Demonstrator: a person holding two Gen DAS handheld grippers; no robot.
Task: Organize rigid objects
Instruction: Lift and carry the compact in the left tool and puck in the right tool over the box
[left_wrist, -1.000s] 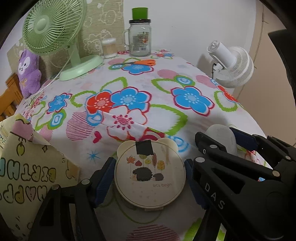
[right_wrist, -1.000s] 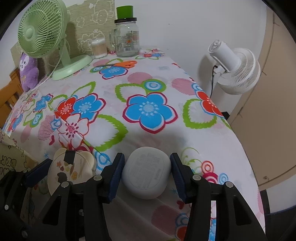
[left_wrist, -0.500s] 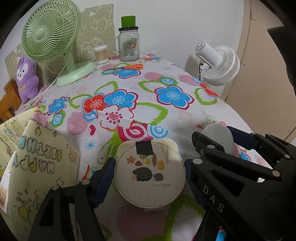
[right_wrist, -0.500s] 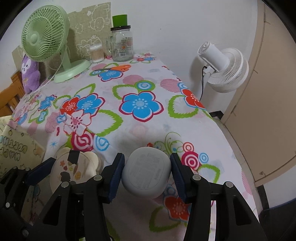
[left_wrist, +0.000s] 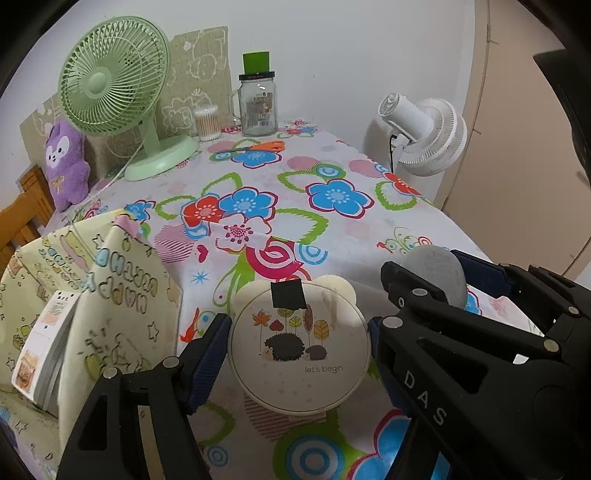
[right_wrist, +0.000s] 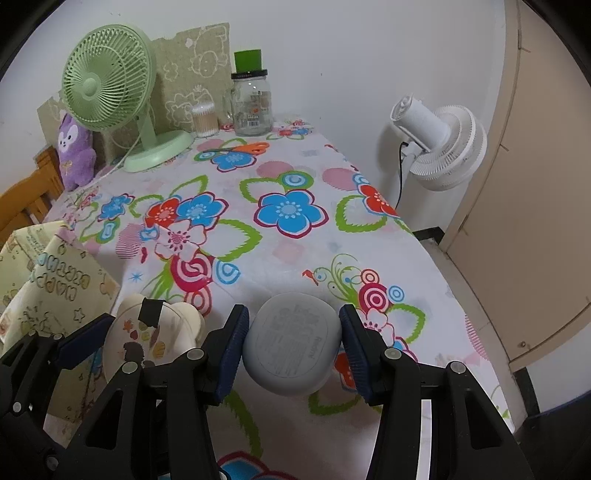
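Rising off the tablecloth (left_wrist: 332, 229) since earlier: left gripper (left_wrist: 299, 354) clamps hedgehog tin (left_wrist: 299, 354), right gripper (right_wrist: 293, 347) clamps grey case (right_wrist: 291, 347); gift bag (left_wrist: 92, 295) at nine o'clock probably receives them.

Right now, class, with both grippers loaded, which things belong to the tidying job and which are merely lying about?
In the job:
- round cream hedgehog-print case, held by left gripper
- pale grey rounded plastic case, held by right gripper

Lying about:
- green desk fan
- glass jar with green lid
- orange-handled scissors
- purple plush toy
- white fan
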